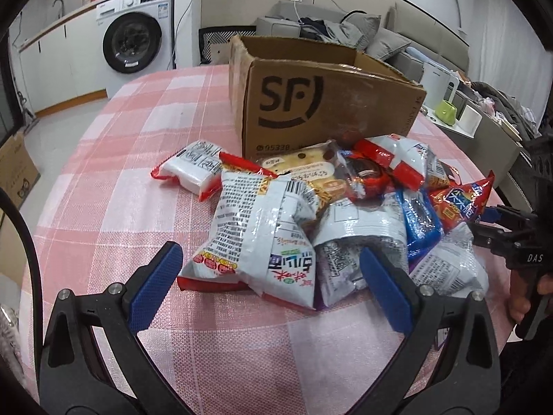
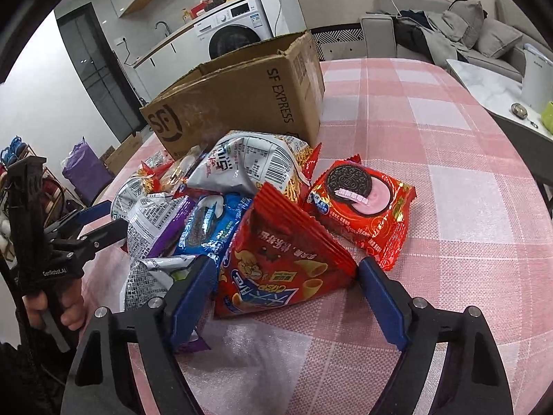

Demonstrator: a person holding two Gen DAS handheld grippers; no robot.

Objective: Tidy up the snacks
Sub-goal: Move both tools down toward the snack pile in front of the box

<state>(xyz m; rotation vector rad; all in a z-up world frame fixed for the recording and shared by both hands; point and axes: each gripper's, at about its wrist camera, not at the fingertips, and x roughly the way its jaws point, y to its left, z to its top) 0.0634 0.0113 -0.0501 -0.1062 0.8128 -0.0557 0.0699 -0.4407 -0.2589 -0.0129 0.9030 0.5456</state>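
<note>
A heap of snack bags lies on the pink checked tablecloth in front of an open cardboard box. My left gripper is open, low at the near side of the heap, with a white noodle-snack bag between its blue pads; neither pad squeezes it. My right gripper is open around a red cone-snack bag, a pad close at each side of it. The bag rests on the cloth. A red Oreo pack and a blue Oreo pack lie beside it.
A person's hand holds the left gripper's handle. Bare cloth stretches right of the heap and left of it. Beyond the table stand a washing machine, a grey sofa and a low side table.
</note>
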